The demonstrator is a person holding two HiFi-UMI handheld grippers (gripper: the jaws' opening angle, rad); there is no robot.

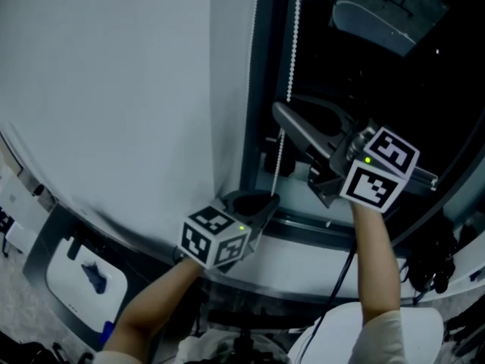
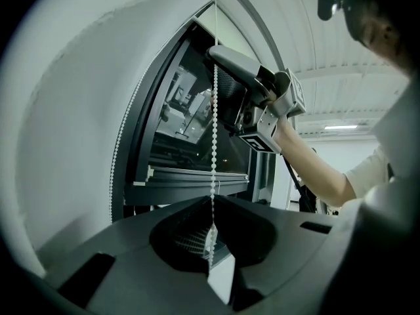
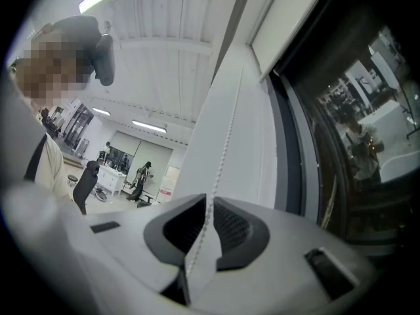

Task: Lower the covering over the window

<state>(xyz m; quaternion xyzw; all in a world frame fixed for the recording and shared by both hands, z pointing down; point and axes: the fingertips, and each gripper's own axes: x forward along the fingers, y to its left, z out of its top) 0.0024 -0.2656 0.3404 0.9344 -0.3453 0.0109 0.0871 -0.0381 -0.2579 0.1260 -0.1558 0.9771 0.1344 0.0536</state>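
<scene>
Two grips on the white beaded pull cord [image 1: 292, 44]: left claw [image 1: 254, 202] low, right claw [image 1: 282, 116] at its 1 o'clock, both pinched onto it. Mid hand-over-hand pull; next, likely right draws down.

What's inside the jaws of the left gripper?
A white bead chain, pinched between the closed jaws of the left gripper. It runs up from them in front of the dark window. Farther down, the gripper's own body hides where the chain goes.

A pale ledge [image 1: 303, 277] curves along beneath the dark window [image 1: 379, 89], bare where I can see it. Lower left, on the speckled floor [image 1: 15, 309], sits a white container [image 1: 64, 294] holding something blue [image 1: 95, 277].
</scene>
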